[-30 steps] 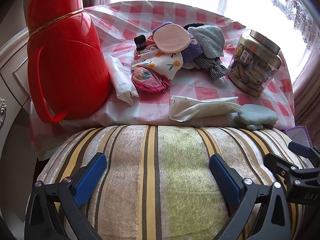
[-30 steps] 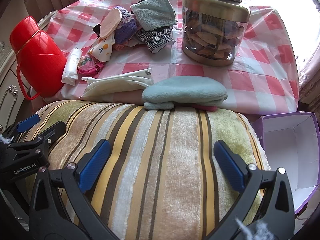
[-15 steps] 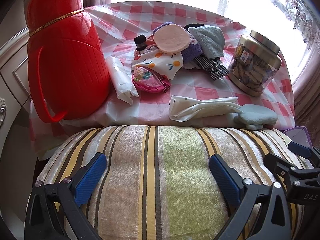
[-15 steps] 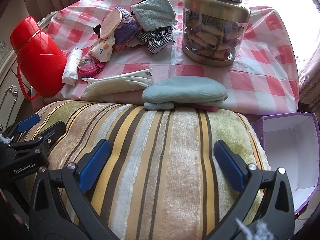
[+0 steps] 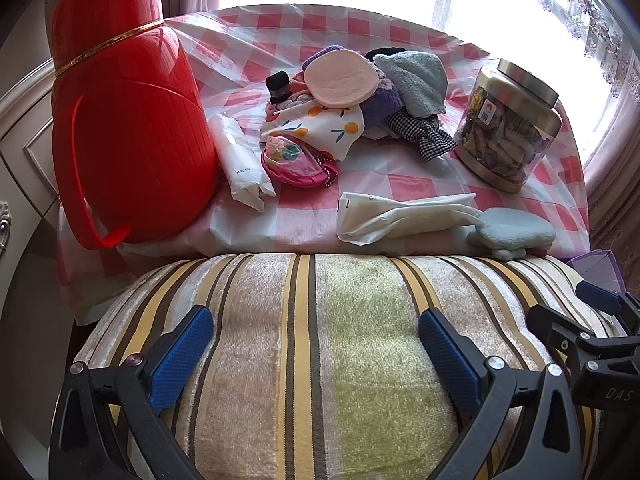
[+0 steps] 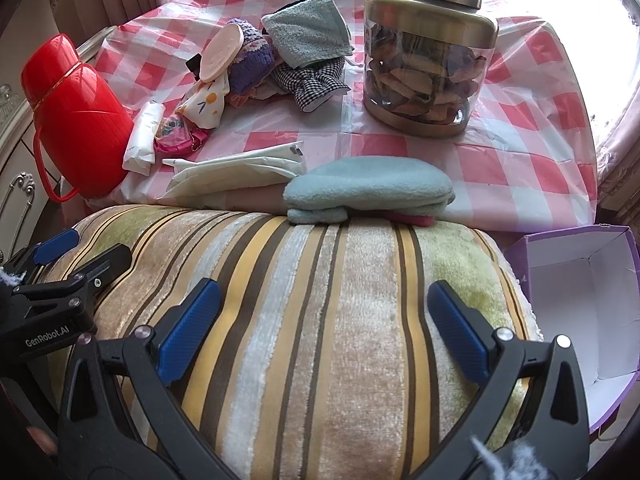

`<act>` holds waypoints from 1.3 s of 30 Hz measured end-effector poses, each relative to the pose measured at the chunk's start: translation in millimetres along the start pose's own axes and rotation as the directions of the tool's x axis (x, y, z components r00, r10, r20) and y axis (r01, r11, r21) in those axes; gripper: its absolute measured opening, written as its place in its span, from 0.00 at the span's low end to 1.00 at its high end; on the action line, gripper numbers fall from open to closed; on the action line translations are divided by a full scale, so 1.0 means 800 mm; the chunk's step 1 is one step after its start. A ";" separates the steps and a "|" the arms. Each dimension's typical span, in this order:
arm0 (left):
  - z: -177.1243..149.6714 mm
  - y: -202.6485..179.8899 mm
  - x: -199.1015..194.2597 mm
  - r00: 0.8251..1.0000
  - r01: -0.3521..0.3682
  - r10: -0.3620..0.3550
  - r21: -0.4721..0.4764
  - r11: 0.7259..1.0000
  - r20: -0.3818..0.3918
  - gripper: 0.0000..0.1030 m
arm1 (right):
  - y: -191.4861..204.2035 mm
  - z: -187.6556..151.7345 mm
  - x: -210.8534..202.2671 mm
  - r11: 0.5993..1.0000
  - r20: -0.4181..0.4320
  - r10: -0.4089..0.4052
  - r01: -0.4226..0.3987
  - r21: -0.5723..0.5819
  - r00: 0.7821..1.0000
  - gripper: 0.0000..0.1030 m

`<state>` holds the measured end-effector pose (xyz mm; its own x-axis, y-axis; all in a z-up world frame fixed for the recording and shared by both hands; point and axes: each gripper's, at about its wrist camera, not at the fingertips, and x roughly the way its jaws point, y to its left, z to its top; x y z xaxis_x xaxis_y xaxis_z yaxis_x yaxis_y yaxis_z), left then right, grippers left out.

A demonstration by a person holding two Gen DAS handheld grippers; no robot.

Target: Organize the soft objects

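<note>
A striped velvet cushion [image 5: 360, 380] [image 6: 300, 272] fills the foreground against the table's near edge. My left gripper [image 5: 316, 340] stands open with its blue pads spread wide over the cushion's top. My right gripper [image 6: 324, 316] is open in the same way further right on the cushion. Each shows in the other's view: right gripper [image 5: 592, 320], left gripper [image 6: 60, 264]. A heap of small soft items [image 5: 352, 96] [image 6: 272, 60] lies mid-table. A folded light-blue cloth [image 5: 512, 232] [image 6: 368, 188] rests at the table edge, touching the cushion.
A red thermos [image 5: 128, 120] [image 6: 76, 112] stands at the left, a snack jar [image 5: 508, 124] [image 6: 428, 68] at the right. A white packet [image 5: 400, 216], a tissue pack [image 5: 240, 160] and a pink pouch [image 5: 296, 160] lie between. An open purple box [image 6: 580, 292] sits right of the cushion.
</note>
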<state>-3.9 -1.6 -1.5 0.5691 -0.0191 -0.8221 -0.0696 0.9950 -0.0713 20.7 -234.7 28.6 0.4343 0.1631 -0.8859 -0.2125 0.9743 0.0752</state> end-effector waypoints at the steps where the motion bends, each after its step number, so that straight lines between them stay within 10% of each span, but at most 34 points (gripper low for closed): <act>1: 0.000 0.000 0.000 1.000 0.000 0.000 0.000 1.000 -0.001 1.00 | 0.000 0.000 0.000 1.000 -0.002 -0.001 0.001 -0.002 1.000 1.00; 39: 0.009 -0.006 0.002 0.995 -0.023 0.023 -0.003 1.000 -0.096 1.00 | 0.000 0.007 0.007 1.000 -0.051 0.002 -0.002 -0.009 0.999 1.00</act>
<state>3.0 -6.1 1.7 0.4862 -0.0058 -0.8738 -0.0848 0.9949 -0.0538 28.3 -233.2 26.5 0.3890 0.1566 -0.9078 -0.2211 0.9725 0.0730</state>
